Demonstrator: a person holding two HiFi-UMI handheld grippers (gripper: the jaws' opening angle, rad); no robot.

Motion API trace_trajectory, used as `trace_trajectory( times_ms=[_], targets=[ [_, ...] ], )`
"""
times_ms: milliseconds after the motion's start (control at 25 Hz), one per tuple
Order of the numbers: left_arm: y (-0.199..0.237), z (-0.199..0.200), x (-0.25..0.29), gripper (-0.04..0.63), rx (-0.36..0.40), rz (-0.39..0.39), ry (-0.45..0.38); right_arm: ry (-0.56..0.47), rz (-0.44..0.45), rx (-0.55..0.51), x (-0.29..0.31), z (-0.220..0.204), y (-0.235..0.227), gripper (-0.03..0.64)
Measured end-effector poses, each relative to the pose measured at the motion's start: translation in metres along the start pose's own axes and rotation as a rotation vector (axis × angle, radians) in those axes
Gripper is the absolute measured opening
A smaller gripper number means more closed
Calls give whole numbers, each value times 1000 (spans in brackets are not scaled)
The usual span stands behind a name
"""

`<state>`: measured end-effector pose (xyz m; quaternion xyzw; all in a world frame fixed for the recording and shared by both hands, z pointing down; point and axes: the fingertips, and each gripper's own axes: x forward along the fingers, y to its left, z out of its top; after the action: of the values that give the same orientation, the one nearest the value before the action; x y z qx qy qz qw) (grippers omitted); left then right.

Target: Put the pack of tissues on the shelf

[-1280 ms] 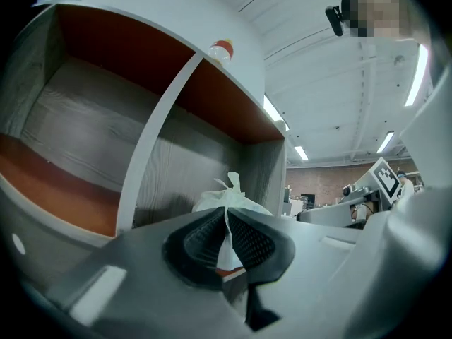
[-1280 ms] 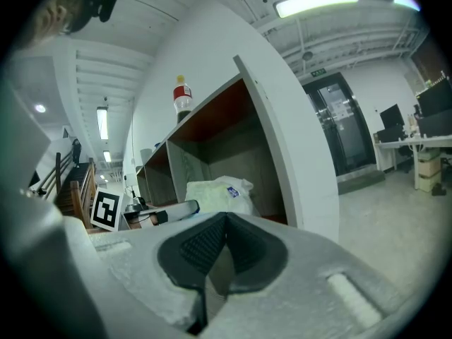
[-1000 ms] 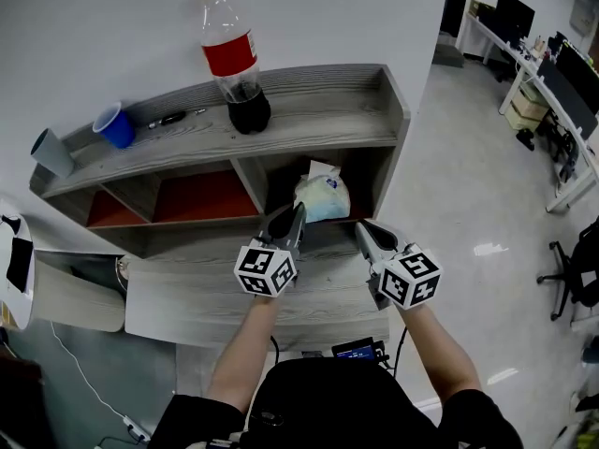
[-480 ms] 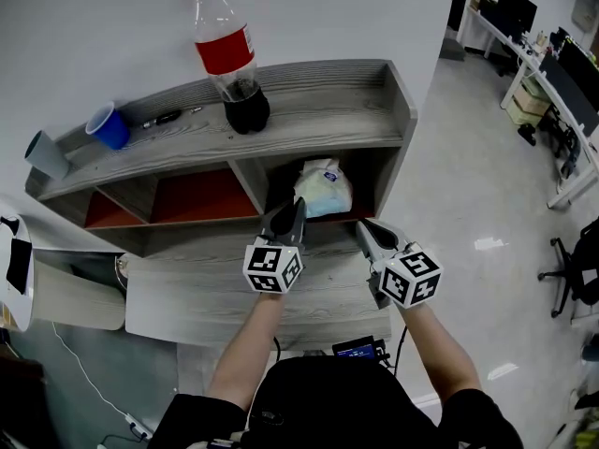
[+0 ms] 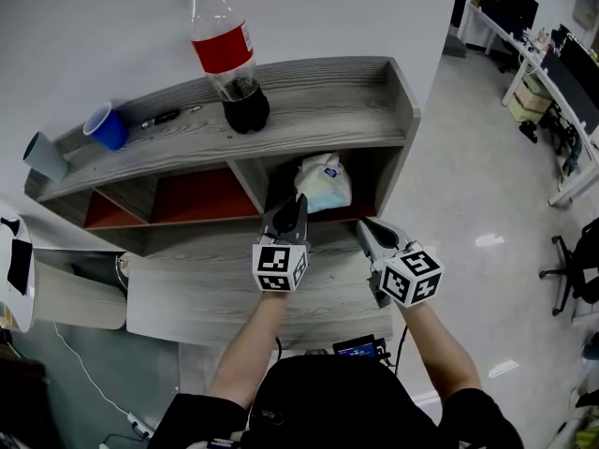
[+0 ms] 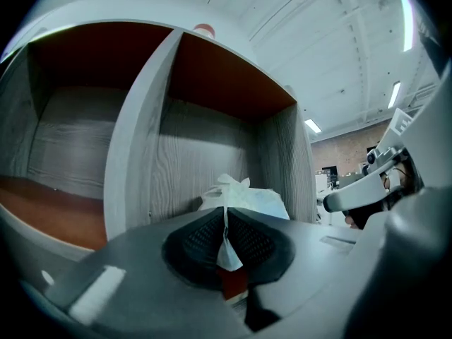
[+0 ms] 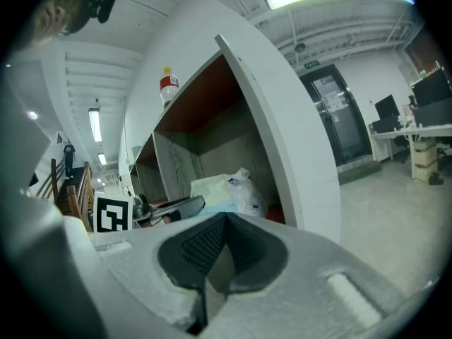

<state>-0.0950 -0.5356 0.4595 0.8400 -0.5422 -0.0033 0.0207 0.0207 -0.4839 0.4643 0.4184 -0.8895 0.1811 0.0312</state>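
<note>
Plain white wall [image 5: 94, 26] behind; glossy pale grey floor [image 5: 468, 157]; white desks [image 5: 496, 43] bearing dark monitors [image 5: 515, 9]; 1 black swivel chair [image 5: 573, 274].

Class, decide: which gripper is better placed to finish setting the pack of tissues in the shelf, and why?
Left. The left gripper is shut on the wrapper of the pack of tissues, which sits inside the lower right compartment of the shelf. The right gripper is shut and empty beside it.
</note>
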Motion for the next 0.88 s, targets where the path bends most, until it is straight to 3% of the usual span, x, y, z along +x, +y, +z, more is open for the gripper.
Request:
trace_trajectory(
  times_ms=[200,880],
  targets=[
    [2,-14,-4,26,27,1,59,1,10,-1,0,0,3,-1],
    [-1,-19,-21,166,-16,-16,68,4,14,9,-15,-8,12,0]
  ],
)
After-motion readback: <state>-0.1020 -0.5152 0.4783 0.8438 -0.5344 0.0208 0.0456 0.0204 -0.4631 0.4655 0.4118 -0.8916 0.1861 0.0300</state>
